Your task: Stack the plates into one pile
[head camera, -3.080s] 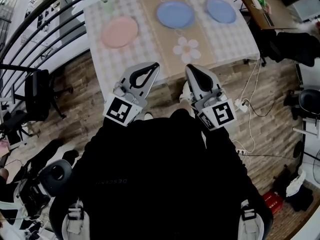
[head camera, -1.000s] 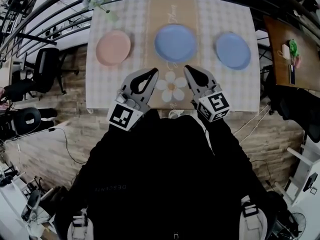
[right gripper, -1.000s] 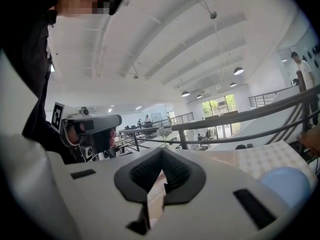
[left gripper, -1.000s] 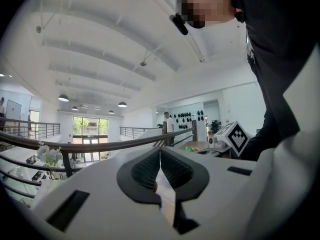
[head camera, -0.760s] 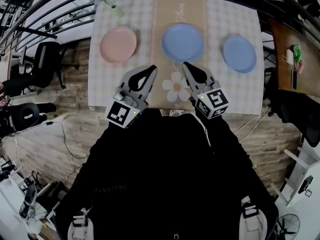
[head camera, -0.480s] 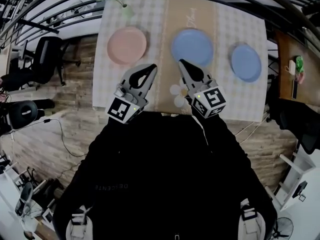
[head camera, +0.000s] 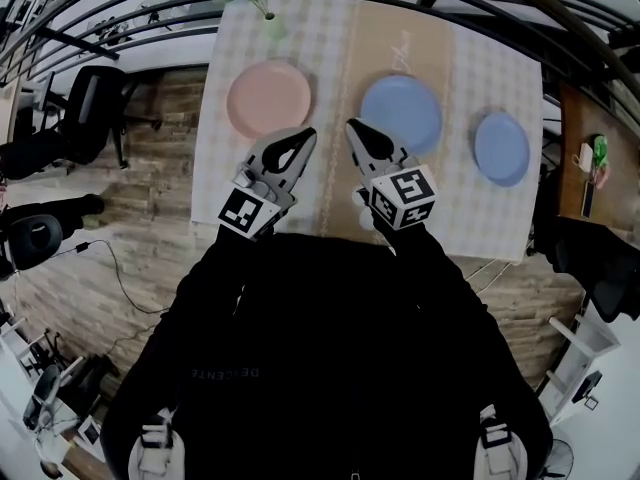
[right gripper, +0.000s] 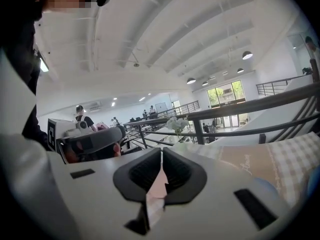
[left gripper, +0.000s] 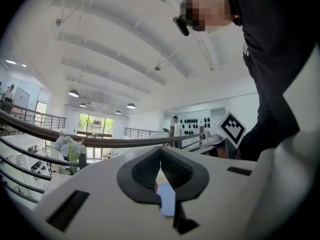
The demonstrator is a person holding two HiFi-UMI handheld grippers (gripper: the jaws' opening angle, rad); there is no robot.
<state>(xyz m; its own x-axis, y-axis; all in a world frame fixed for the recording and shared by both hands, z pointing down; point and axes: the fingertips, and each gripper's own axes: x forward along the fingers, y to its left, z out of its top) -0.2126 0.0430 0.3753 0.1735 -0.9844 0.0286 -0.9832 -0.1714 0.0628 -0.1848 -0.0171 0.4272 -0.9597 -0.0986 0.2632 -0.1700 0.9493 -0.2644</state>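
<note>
Checked table (head camera: 480, 78) holds pink plate (head camera: 268, 98) at 11 o'clock, big blue plate (head camera: 402, 113) at 12, small blue plate (head camera: 501, 148) at 2, unstacked. Left gripper (head camera: 304, 134) closed, empty; right gripper (head camera: 352, 126) near-closed, jaws just easing apart, empty, probably readying pickup.

On the tabletop (head camera: 480, 223) we see a row: left plate (head camera: 268, 99), middle plate (head camera: 402, 113), right plate (head camera: 501, 149); flower vase (head camera: 268, 20) behind the left plate.

Table (head camera: 490, 220): near edge partly hidden

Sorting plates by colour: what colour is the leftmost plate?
Pink plate; head view shows it best.
</note>
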